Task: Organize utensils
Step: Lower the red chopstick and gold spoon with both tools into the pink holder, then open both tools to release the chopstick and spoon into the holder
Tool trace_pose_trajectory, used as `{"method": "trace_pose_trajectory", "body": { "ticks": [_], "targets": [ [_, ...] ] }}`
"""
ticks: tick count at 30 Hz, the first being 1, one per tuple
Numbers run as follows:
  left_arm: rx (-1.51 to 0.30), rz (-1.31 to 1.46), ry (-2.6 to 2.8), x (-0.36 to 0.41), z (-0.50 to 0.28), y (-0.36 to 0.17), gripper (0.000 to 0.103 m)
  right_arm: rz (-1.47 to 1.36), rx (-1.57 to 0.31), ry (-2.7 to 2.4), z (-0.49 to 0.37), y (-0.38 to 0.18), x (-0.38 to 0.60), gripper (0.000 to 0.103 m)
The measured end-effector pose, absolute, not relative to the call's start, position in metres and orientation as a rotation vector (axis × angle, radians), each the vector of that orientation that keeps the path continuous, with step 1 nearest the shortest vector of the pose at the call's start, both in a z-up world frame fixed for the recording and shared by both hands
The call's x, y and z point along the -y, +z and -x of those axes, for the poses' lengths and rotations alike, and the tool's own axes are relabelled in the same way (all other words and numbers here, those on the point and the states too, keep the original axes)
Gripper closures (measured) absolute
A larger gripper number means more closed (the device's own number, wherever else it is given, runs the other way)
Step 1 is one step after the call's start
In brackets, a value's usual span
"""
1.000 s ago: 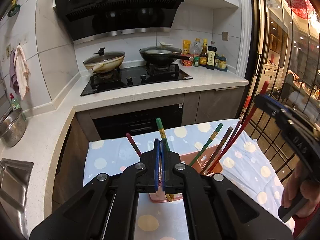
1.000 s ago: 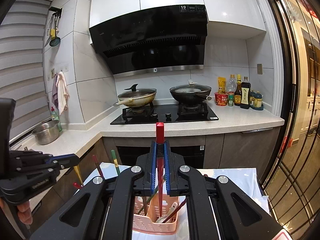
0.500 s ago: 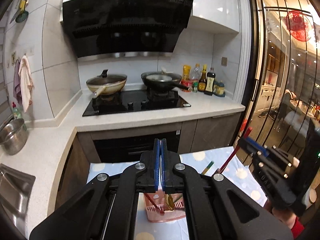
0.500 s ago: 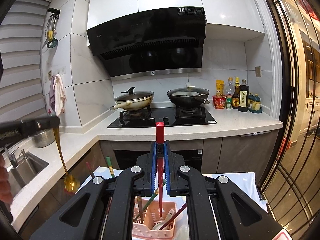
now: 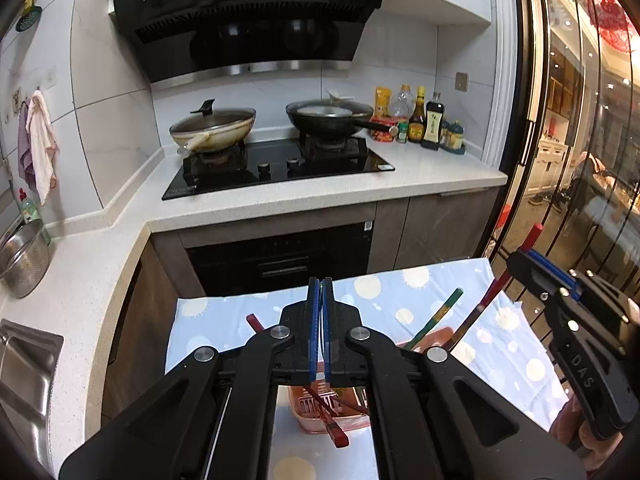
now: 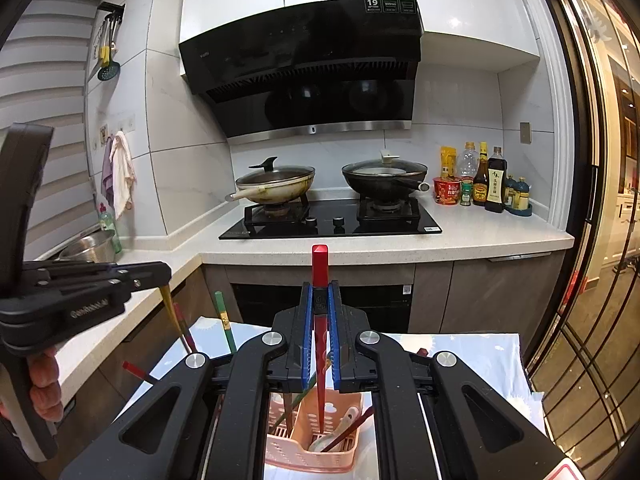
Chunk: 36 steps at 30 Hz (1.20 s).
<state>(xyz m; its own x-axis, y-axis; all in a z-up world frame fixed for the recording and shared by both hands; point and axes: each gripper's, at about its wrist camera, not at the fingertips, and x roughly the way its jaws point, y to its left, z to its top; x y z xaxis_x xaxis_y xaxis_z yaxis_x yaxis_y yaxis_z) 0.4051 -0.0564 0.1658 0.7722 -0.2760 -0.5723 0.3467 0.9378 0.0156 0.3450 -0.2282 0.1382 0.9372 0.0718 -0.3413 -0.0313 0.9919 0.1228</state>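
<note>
1. Right tool (image 6: 319, 322) is clamped on a long red chopstick (image 6: 319, 276). The stick runs almost straight up and down between the blue pads, square red end poking up above the tool, thin tip pointing down into the pink slotted plastic basket (image 6: 308, 456).

2. The basket sits right under and just in front of that tool, on the table with the pale blue cloth with cream dots (image 5: 400, 284). That's the relation the next move depends on, I reckon: the tip is already over the basket opening and the long axis is lined up with the drop, so lowering or letting go should do it. I can't tell if the tip touches the bottom yet.

3. Already in the basket: a white spoon (image 6: 340, 428) lying low, plus a few more chopsticks leaning out at angles, including a green one (image 6: 224, 320) on the left side.

4. Left tool (image 5: 319, 334) has its pads pinched together. From its own camera I see nothing between them, but from the right camera a golden-brown utensil handle (image 6: 170, 308) hangs down from its tip, so I'd say it's gripping that. Its lower end is hidden, so no idea what kind of utensil.

5. Pose-wise: the left tool sits to the left of the basket and a bit higher, angled downward. The right one is nearer the basket, pointing slightly down over it.

6. Risk as I see it: the leaning sticks crowd the opening, so the red one could snag.
</note>
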Motion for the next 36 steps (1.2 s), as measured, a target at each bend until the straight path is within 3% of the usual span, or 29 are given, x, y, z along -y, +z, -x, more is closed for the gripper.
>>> {"method": "trace_pose_trajectory", "body": {
  "ticks": [11,13,15,17,23,36],
  "targets": [
    [-0.634,-0.140,-0.316,0.061,-0.409,0.144,0.099,-0.115,-0.390,0.047,-0.353,0.124,0.224,0.096],
    [-0.641,-0.134,-0.310,0.058,-0.410,0.142,0.089,-0.126,-0.388,0.046,-0.352,0.122,0.225,0.091],
    [-0.635,-0.135,-0.291,0.056,-0.409,0.140,0.063,-0.128,-0.390,0.045,-0.351,0.123,0.226,0.087],
    [-0.619,-0.144,-0.274,0.056,-0.403,0.139,0.057,-0.129,-0.387,0.042,-0.349,0.123,0.227,0.076],
    [-0.620,-0.155,-0.272,0.052,-0.396,0.137,0.055,-0.125,-0.376,0.039,-0.339,0.125,0.226,0.065],
    [-0.605,-0.159,-0.270,0.041,-0.366,0.137,0.048,-0.106,-0.359,0.034,-0.303,0.135,0.218,0.058]
  ]
}}
